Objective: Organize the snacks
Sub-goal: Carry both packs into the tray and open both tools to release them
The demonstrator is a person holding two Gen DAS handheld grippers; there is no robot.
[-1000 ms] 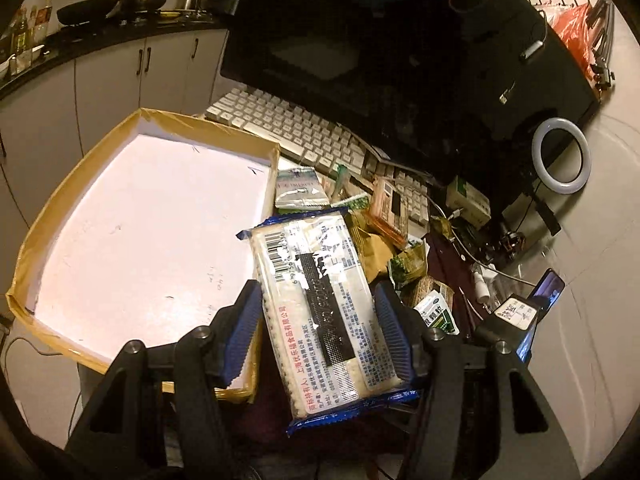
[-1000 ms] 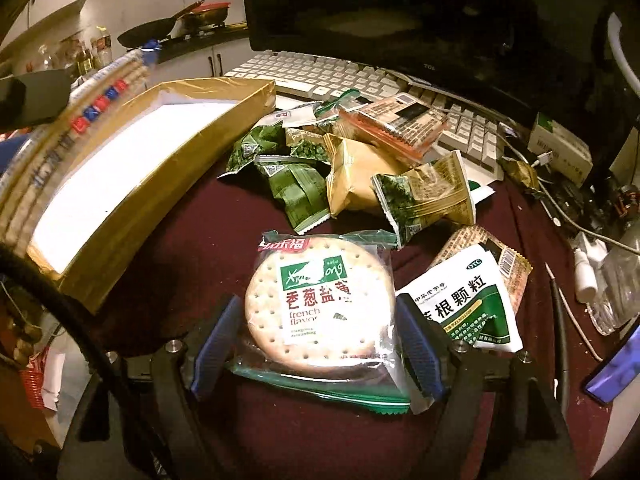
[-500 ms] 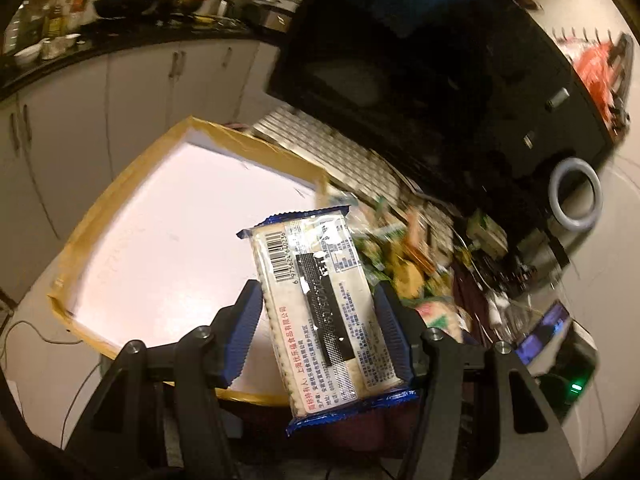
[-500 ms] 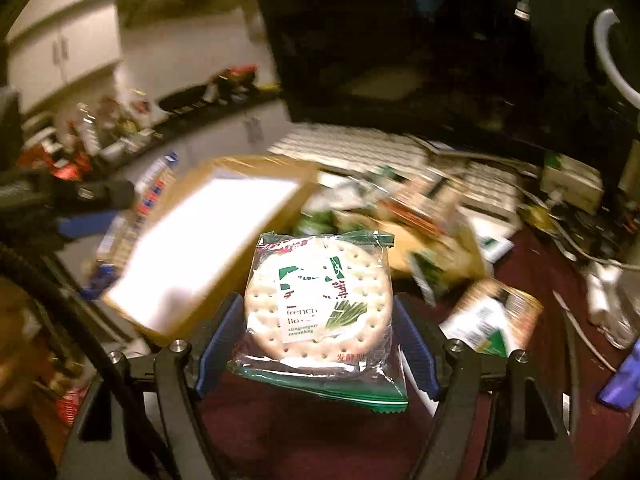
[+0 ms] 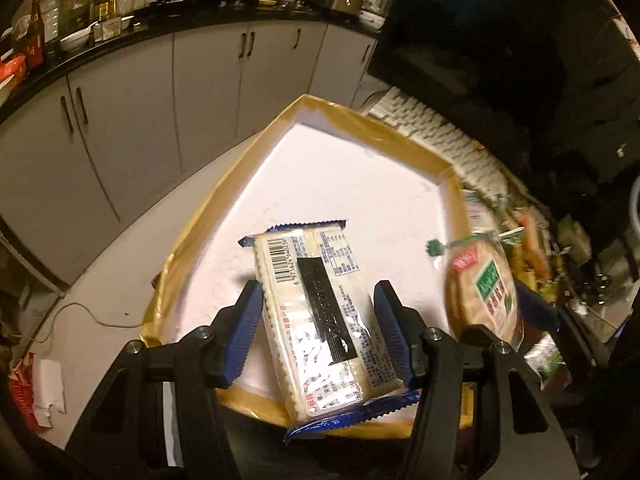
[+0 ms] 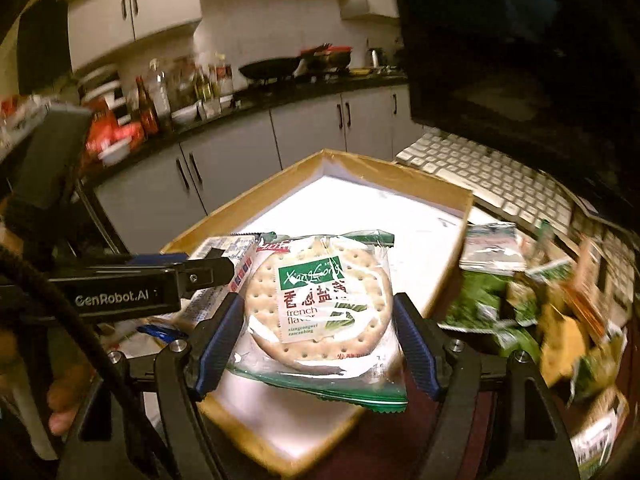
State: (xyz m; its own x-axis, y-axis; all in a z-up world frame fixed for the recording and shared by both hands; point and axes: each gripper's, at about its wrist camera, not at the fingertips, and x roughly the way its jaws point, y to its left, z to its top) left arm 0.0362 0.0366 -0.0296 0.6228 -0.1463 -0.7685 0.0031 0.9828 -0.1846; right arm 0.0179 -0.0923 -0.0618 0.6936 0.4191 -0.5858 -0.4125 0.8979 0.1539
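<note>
My left gripper is shut on a long cracker pack with blue ends and holds it above the near part of the shallow box, which has a white floor and tan rim. My right gripper is shut on a round cracker pack with a green label, held above the box's near right corner. The round pack shows at the right of the left wrist view. The left gripper's body and its long pack show at the left of the right wrist view.
A pile of loose snack packets lies on the dark red cloth right of the box. A white keyboard and a dark monitor stand behind. Kitchen cabinets and a cluttered counter are at the far left.
Both grippers have lifted their packs off the cloth and swung left, over the box. The snack pile has shifted to the right of both views.
</note>
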